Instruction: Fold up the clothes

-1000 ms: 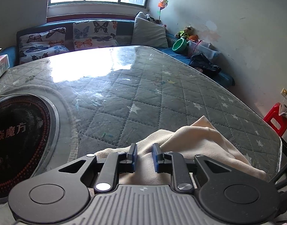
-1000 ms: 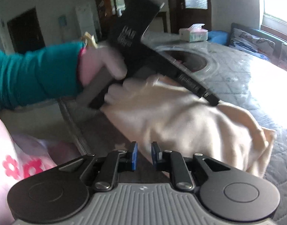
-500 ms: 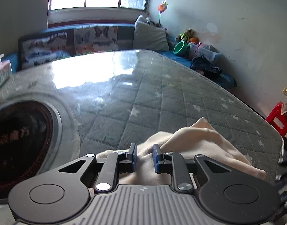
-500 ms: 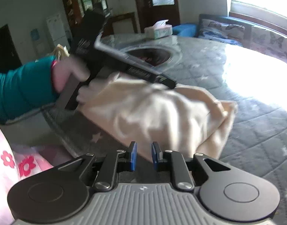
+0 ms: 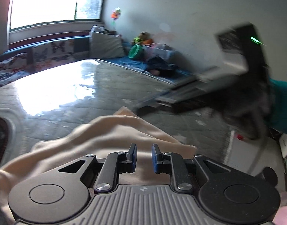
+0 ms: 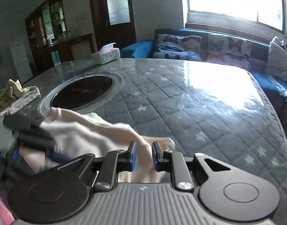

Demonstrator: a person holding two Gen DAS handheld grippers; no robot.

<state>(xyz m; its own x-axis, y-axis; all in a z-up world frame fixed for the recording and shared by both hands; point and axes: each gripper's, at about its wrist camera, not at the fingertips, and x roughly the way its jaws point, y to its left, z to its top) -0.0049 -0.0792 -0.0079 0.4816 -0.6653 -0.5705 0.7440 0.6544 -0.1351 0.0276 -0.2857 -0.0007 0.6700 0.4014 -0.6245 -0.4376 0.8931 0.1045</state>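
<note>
A cream garment (image 5: 98, 136) lies bunched on the quilted grey table cover near the front edge; it also shows in the right wrist view (image 6: 91, 133). My left gripper (image 5: 144, 157) is over the garment with its jaws a small gap apart, cloth beneath and between them. My right gripper (image 6: 143, 156) has its jaws a small gap apart, with a fold of the cream cloth between them. The right gripper's body shows blurred at the right in the left wrist view (image 5: 218, 86). The left gripper shows blurred at the left edge of the right wrist view (image 6: 27, 136).
A round black hotplate inset (image 6: 81, 91) sits in the table left of the garment. A tissue box (image 6: 106, 56) stands at the far edge. A patterned cloth (image 6: 15, 95) lies at the left. A sofa with butterfly cushions (image 6: 199, 46) runs behind the table.
My right gripper has swung round to the garment's right end and now has a fold between its jaws. My left gripper has moved over the cloth. Both views are blurred by motion.
</note>
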